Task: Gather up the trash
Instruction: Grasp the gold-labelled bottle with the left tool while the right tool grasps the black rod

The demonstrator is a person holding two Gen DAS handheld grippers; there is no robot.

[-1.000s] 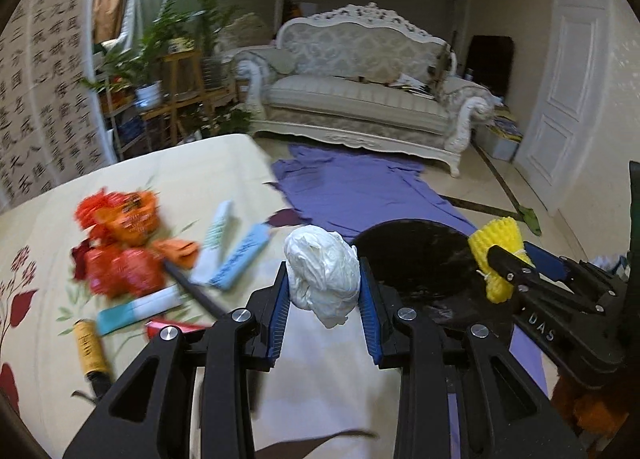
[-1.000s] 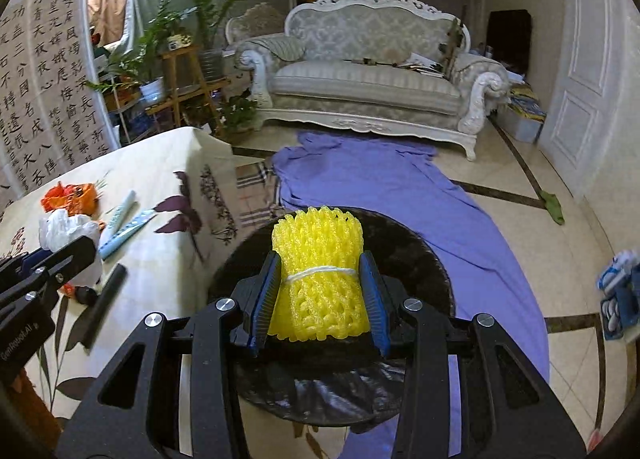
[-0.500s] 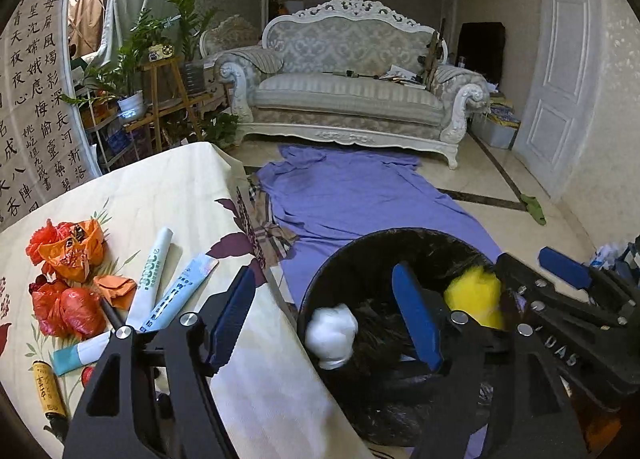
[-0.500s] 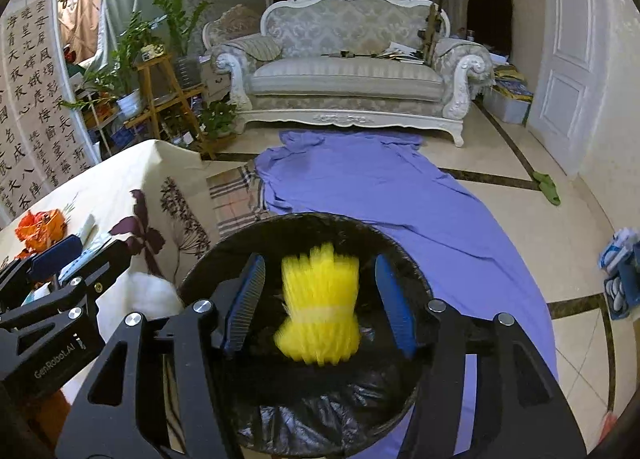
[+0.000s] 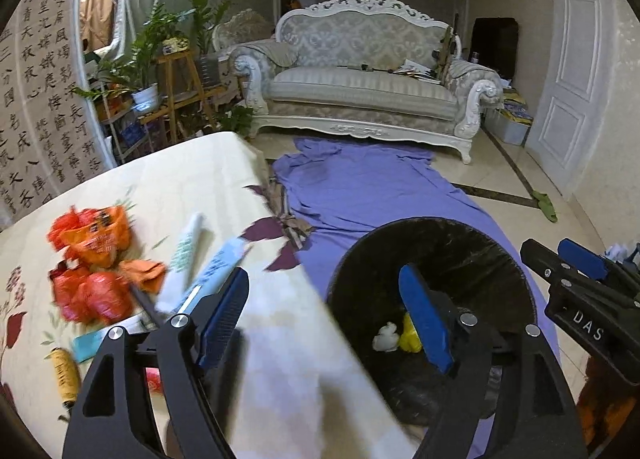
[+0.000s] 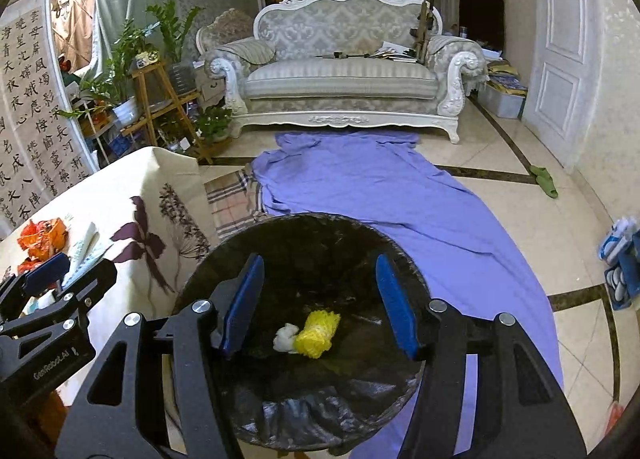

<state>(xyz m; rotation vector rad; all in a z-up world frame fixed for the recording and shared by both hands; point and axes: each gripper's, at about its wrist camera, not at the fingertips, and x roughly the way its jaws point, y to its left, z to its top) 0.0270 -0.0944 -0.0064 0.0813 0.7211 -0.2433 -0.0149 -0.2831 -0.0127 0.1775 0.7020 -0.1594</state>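
Both grippers – left gripper [image 5: 324, 323] & right gripper [image 6: 320, 309] – just spread, empty, over round black-lined bin [image 6: 240, 251] w/ crumpled white wad [image 6: 285, 337] touching ribbed yellow foam net [image 6: 316, 333], long axis tilted up-right

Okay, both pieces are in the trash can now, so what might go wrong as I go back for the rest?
1. The black bin stands tight against the table edge, and both the left gripper and right gripper, open and empty, hang over it; swinging back could clip its rim.
2. The orange wrappers and tubes lie bunched together, so one grab may scatter neighbours.
3. The table's cloth could snag on the fingers.
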